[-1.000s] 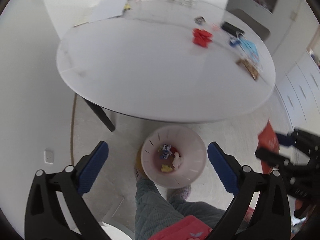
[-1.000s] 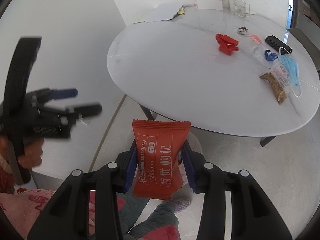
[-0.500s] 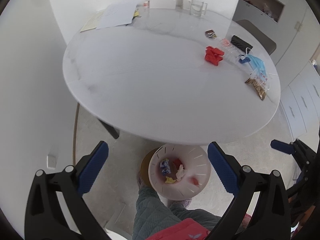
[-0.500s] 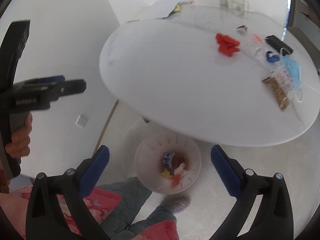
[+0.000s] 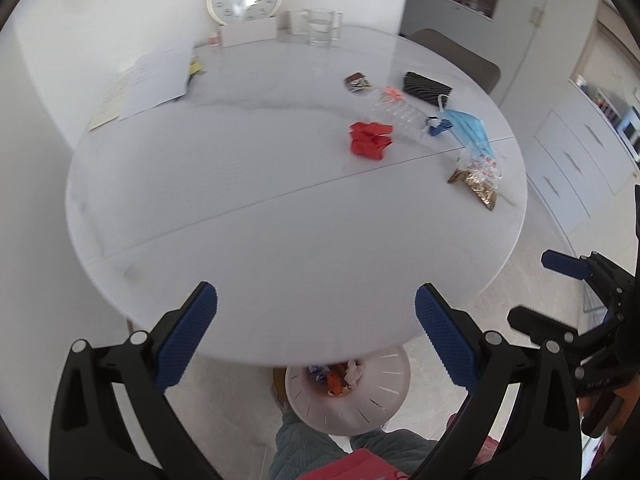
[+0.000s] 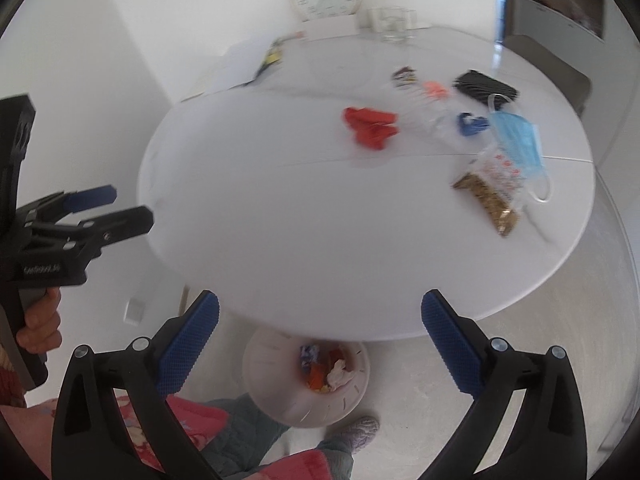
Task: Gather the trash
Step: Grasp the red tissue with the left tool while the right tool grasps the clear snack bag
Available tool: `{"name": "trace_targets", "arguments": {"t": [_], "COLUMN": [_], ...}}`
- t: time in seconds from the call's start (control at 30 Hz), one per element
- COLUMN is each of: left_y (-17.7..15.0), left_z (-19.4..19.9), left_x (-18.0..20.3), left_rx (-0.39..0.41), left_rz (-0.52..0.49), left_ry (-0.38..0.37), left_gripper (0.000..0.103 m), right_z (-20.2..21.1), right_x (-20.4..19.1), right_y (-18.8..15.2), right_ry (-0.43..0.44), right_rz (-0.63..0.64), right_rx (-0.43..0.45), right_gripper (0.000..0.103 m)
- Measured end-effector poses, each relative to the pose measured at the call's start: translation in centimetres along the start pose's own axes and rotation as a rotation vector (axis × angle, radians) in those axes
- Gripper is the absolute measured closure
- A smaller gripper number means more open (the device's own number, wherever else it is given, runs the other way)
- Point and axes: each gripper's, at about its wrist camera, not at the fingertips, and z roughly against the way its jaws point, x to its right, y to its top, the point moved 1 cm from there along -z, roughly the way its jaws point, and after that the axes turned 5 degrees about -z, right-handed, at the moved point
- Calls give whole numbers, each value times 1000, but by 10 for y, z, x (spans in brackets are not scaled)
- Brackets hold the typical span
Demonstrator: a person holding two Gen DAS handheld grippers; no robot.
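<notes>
Both my left gripper [image 5: 316, 334] and right gripper [image 6: 320, 342] gape empty above the near table [image 5: 280, 208] edge, over a bin [image 6: 280, 400] holding crumpled wrappers [image 6: 326, 368].

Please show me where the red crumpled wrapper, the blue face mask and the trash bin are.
red crumpled wrapper [image 5: 370, 139], left wrist view, its middle
blue face mask [image 5: 468, 130], left wrist view, pleated front
trash bin [image 6: 272, 384], right wrist view, inner wall

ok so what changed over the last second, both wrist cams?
The right gripper let go of the red snack packet; it now lies in the bin under the table. Both grippers swung up from the bin toward the tabletop. The left gripper stayed open and empty; the table litter is unmoved.
</notes>
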Motion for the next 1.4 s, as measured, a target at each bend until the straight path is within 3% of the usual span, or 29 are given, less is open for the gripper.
{"name": "trace_targets", "arguments": {"t": [0.17, 0.4, 0.63, 0.87, 0.9, 1.03, 1.17, 1.4], "left_y": [27, 90, 142, 171, 172, 175, 179, 185], "left_z": [-22, -76, -148, -231, -241, -263, -264, -259], "left_x": [3, 19, 39, 53, 53, 52, 49, 49], "left_rx": [7, 56, 73, 15, 5, -33, -12, -2], "left_rz": [-86, -186, -189, -166, -164, -148, -132, -154], "left_ry": [-36, -63, -61, -27, -25, -39, -69, -110], "left_gripper": [8, 8, 8, 9, 11, 43, 67, 76], "right_z": [-4, -23, -60, -97, -99, -108, -115, -143], "right_x": [20, 56, 108, 153, 158, 178, 192, 209], "right_y": [15, 44, 69, 79, 79, 83, 90, 101], "right_ry": [-71, -193, -309, -366, -367, -365, -351, -337], "right_rz": [-91, -214, -328, -381, -388, -437, -488, -598], "right_rx": [29, 61, 83, 68, 66, 74, 77, 63], "right_gripper": [3, 3, 3, 3, 3, 3, 3, 3]}}
